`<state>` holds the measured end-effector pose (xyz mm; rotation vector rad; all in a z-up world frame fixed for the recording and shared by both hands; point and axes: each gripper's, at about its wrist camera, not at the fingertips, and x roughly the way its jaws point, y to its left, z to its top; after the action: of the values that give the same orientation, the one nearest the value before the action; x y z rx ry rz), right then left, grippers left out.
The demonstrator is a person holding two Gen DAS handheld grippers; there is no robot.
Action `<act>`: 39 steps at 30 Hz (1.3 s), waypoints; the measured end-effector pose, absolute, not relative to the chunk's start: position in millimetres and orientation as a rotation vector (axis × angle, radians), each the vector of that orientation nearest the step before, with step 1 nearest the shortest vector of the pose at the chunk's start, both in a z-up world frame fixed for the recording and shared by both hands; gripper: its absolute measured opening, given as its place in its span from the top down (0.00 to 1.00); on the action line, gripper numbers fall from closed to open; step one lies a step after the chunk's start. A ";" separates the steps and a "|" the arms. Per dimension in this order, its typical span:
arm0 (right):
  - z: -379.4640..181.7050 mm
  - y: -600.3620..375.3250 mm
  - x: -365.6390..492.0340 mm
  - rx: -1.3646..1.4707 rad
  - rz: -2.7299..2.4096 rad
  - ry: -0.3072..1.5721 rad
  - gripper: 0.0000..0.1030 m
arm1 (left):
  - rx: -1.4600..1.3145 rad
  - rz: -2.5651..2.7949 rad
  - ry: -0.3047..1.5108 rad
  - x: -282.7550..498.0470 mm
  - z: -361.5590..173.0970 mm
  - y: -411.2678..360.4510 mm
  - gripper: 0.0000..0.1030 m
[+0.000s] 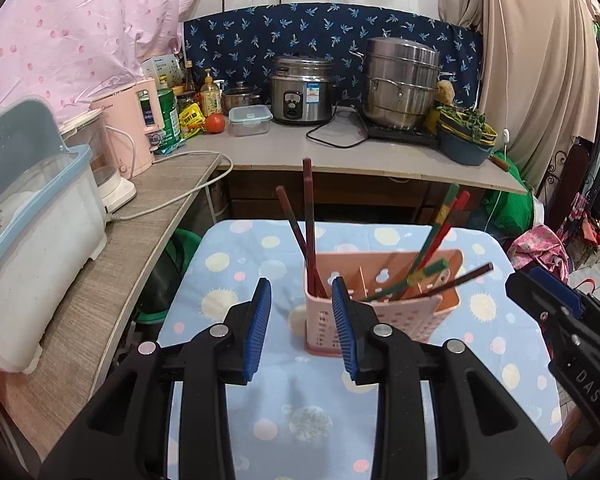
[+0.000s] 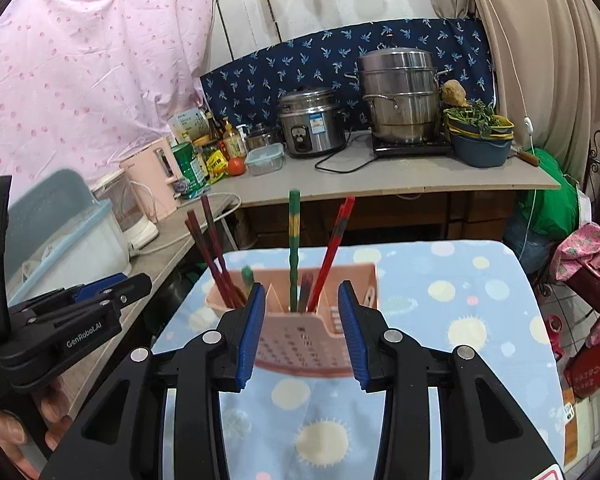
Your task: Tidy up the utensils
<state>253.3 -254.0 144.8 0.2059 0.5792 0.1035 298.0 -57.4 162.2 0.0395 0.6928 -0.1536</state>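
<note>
A pink perforated utensil holder (image 1: pixel 380 300) stands on the small table with the blue dotted cloth (image 1: pixel 324 412); it also shows in the right wrist view (image 2: pixel 300 332). Dark red chopsticks (image 1: pixel 310 232) stand in its left compartment, red and green chopsticks (image 1: pixel 440 240) lean in its right compartments. In the right wrist view a green chopstick (image 2: pixel 293 240) stands upright beside red ones (image 2: pixel 334 252). My left gripper (image 1: pixel 302 320) is open and empty, just in front of the holder's left end. My right gripper (image 2: pixel 302 324) is open and empty, in front of the holder.
A grey counter (image 1: pixel 300 152) behind holds a rice cooker (image 1: pixel 300 88), a steel steamer pot (image 1: pixel 400 80), a blue basin with greens (image 1: pixel 464 136), jars and a tomato. A side shelf at left carries a white dish box (image 1: pixel 31 240) and a pink appliance (image 1: pixel 131 128).
</note>
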 end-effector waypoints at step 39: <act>100.9 -222.8 179.5 0.121 0.050 0.672 0.48 | 0.084 -0.105 0.781 224.2 106.3 -57.0 0.57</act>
<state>179.5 -222.8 100.9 0.1205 0.6720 0.0502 224.2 -57.0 106.3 0.0842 0.7807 -0.1051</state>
